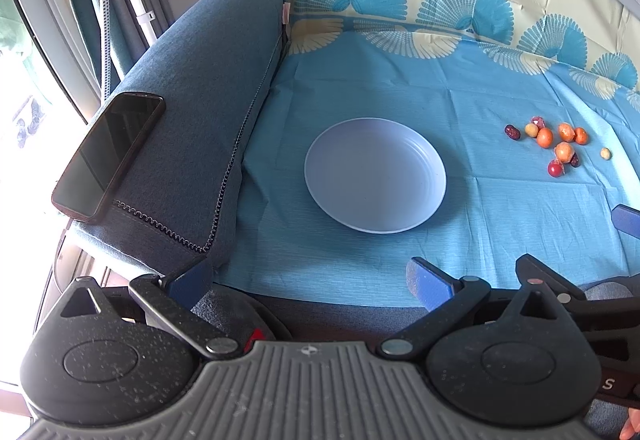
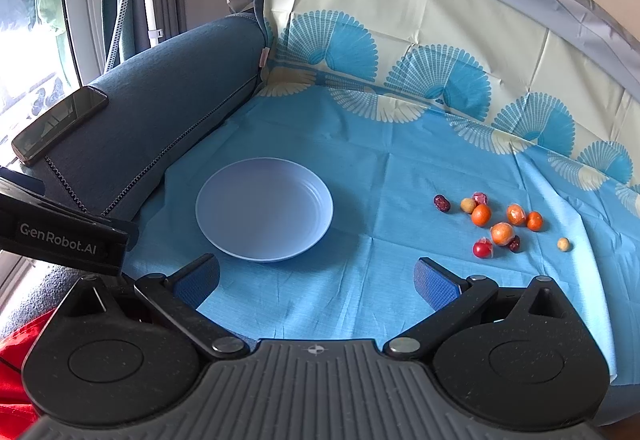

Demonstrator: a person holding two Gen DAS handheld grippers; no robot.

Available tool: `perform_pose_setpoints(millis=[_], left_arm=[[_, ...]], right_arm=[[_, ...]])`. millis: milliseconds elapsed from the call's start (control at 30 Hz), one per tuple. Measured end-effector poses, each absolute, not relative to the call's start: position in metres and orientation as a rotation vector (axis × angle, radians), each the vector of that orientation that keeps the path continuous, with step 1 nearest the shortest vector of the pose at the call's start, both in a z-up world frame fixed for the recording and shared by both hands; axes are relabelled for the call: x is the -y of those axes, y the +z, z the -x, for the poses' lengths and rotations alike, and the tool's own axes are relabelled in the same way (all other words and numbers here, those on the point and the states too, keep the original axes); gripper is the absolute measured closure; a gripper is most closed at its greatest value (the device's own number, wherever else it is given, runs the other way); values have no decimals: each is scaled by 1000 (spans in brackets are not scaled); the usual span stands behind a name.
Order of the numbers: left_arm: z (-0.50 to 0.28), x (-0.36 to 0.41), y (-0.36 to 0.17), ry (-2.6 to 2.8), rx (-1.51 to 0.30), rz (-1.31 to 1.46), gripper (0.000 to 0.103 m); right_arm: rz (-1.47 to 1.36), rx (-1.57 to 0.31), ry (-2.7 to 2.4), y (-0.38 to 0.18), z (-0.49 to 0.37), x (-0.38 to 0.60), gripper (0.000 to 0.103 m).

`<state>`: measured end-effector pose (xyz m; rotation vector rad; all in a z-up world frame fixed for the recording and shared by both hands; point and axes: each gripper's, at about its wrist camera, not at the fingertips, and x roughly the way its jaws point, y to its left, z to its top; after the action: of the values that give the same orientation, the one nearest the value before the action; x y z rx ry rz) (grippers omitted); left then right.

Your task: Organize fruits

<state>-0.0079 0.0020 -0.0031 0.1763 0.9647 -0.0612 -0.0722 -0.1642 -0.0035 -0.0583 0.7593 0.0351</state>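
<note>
An empty pale lilac plate (image 1: 375, 175) (image 2: 264, 208) lies on the blue cloth. To its right sits a loose cluster of several small fruits (image 1: 556, 141) (image 2: 502, 224): orange ones (image 2: 481, 215), a red cherry-like one (image 2: 482, 249), dark dates (image 2: 441, 203) and small yellow ones (image 2: 563, 244). My left gripper (image 1: 310, 282) is open near the cloth's front edge, in front of the plate, holding nothing. My right gripper (image 2: 316, 282) is open too, low over the cloth, between plate and fruits. Part of the left gripper's body (image 2: 60, 236) shows at the left of the right wrist view.
A dark phone (image 1: 110, 153) (image 2: 60, 123) rests on the blue sofa armrest (image 1: 200, 111) left of the plate. The patterned cloth (image 1: 440, 87) runs up the backrest behind. A window and curtain stand at far left. Red fabric (image 2: 16, 380) shows at bottom left.
</note>
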Motion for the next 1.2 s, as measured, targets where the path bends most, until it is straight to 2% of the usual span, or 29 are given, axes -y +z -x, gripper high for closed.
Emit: perform_pose_setpoints(millis=[300,633,967,1200], left_arm=[[1,8,-4,-84,-973,-190,0],[-34,79,-24,-153,-1011,-273,0],[-100,203,-48,-286,-1016,-259,0],[-171,318,-91,-304,-1053,-163,0]], right_arm=[[-3,-742,-29,-12,75,185,1],[-174,-728,-247,-57,63,270,1],[-272,-687,-509,-101,31,397,1],[-326,-655,-545,-138,-25,495,1]])
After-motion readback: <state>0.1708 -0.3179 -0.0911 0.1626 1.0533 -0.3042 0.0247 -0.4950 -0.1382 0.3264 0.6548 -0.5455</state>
